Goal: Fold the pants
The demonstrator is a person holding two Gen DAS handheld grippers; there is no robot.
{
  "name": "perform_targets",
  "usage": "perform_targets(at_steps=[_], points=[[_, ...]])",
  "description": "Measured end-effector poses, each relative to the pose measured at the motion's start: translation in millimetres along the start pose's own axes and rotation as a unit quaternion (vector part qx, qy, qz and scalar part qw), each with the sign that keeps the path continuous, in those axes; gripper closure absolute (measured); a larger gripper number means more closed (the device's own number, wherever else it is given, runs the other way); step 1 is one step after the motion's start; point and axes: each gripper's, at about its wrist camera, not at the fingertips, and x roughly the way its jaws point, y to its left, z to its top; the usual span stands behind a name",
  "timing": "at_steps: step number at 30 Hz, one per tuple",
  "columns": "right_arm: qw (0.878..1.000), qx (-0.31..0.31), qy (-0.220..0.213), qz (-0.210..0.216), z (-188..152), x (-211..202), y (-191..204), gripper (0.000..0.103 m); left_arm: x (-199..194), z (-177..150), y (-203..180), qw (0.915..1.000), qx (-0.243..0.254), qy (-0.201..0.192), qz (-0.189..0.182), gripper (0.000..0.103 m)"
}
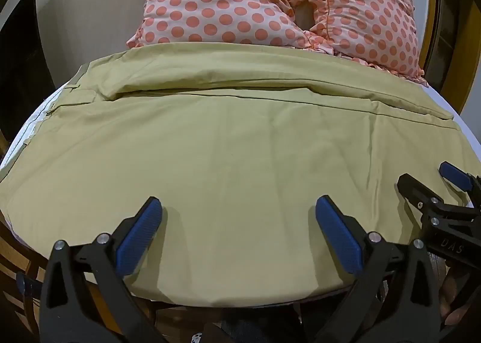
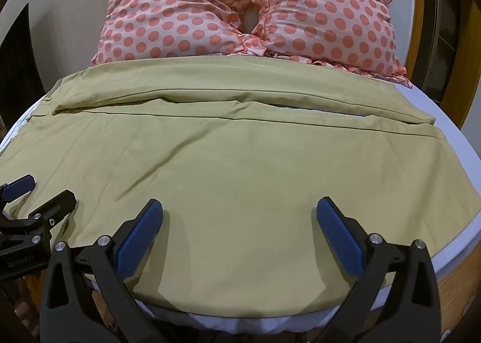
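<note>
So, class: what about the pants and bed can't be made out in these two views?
- Pants waistband: left view, at the fisheye's warped left edge; fastening unreadable.
- Pants' near hem: both views, behind the open left gripper and right gripper.
- Bed behind the pillows: hidden by them.

The khaki pants (image 1: 234, 162) (image 2: 228, 168) lie flat and spread wide just ahead of both my tongs, legs running crosswise, one leg nearer me, the other beyond it across a long seam line, waistband out to my left.
</note>
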Motion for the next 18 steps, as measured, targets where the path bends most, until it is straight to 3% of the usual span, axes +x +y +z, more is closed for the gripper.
perform_targets(at_steps=[18], points=[[1.000,0.002,-0.001,0.001,-0.6,-0.2,-0.3,0.001,0.3,0.0,0.0,1.0000,0.001,0.003,0.001,0.002]])
